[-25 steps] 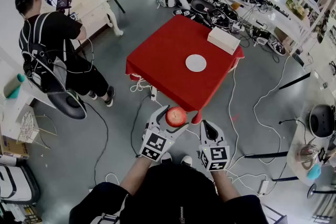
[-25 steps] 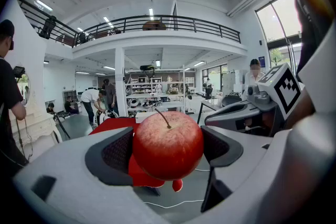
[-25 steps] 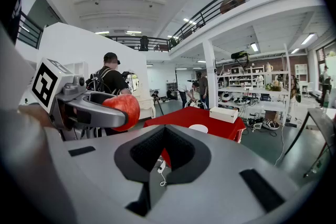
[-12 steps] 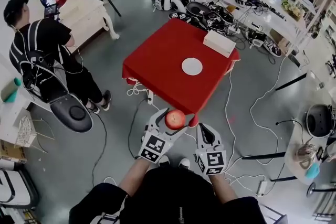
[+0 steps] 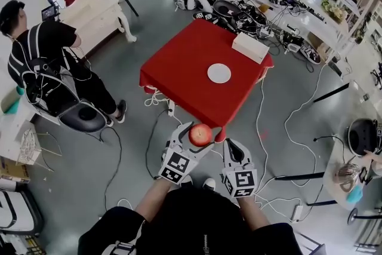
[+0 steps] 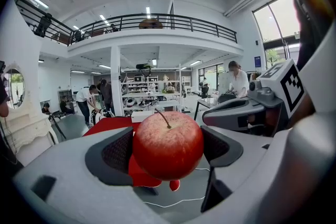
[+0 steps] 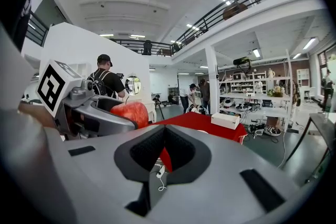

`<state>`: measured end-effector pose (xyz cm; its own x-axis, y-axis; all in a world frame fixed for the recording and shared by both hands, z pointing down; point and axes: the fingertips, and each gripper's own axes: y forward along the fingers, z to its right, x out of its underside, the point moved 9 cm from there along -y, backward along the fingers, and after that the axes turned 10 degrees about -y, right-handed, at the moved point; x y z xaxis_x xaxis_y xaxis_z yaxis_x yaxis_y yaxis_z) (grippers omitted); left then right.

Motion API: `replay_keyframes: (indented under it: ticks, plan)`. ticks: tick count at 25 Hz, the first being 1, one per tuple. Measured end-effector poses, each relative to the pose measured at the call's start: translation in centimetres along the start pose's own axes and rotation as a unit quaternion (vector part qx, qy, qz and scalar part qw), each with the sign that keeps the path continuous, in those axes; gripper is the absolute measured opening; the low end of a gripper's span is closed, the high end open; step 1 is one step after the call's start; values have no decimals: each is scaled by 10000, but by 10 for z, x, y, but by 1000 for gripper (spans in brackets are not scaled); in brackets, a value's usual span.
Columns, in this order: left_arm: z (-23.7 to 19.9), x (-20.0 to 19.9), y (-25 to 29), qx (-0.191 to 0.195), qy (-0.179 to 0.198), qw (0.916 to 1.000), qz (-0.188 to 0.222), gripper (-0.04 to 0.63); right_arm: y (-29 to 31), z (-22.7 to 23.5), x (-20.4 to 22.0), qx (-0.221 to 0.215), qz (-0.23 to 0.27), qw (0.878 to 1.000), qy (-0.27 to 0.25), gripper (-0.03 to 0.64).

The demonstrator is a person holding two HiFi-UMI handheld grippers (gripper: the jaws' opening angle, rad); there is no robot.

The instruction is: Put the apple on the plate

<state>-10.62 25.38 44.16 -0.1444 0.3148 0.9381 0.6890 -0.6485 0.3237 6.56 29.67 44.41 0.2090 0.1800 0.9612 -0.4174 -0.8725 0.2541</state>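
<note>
My left gripper (image 5: pixel 199 135) is shut on a red apple (image 5: pixel 200 134), which fills the space between the jaws in the left gripper view (image 6: pixel 168 145). I hold it in the air just short of the near corner of the red-clothed table (image 5: pixel 185 74). A round white plate (image 5: pixel 219 73) lies on the cloth toward the table's right side, well ahead of the apple. My right gripper (image 5: pixel 230 149) hangs beside the left one, shut and with nothing in it (image 7: pixel 164 150). From the right gripper view the apple (image 7: pixel 131 113) shows at left.
A white box (image 5: pixel 250 47) lies on the table's far right edge. A person (image 5: pixel 57 63) in black stands at the left by a chair (image 5: pixel 80 116). Cables (image 5: pixel 271 122) trail over the floor. Shelves and gear (image 5: pixel 262 9) crowd the space behind the table.
The view has shifted only slightly. The person at the left has moved a little further left. Both grippers keep their pose, the apple still held.
</note>
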Motion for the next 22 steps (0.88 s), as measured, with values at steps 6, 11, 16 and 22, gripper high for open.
replay_keyframes:
  ticks: [6, 11, 16, 22]
  plan:
    - [-3, 3, -1, -12, -35, 10000, -57, 394, 3, -2, 0, -22, -50, 10000, 20, 11]
    - [4, 5, 0, -24, -49, 9999, -111, 394, -4, 1, 2, -32, -71, 10000, 47, 11]
    - [7, 4, 2, -60, -26, 9999, -109, 394, -6, 4, 3, -62, -27, 10000, 66, 11]
    - [20, 2, 6, -158, -14, 9998, -132, 394, -14, 11, 7, -176, -8, 9998, 81, 11]
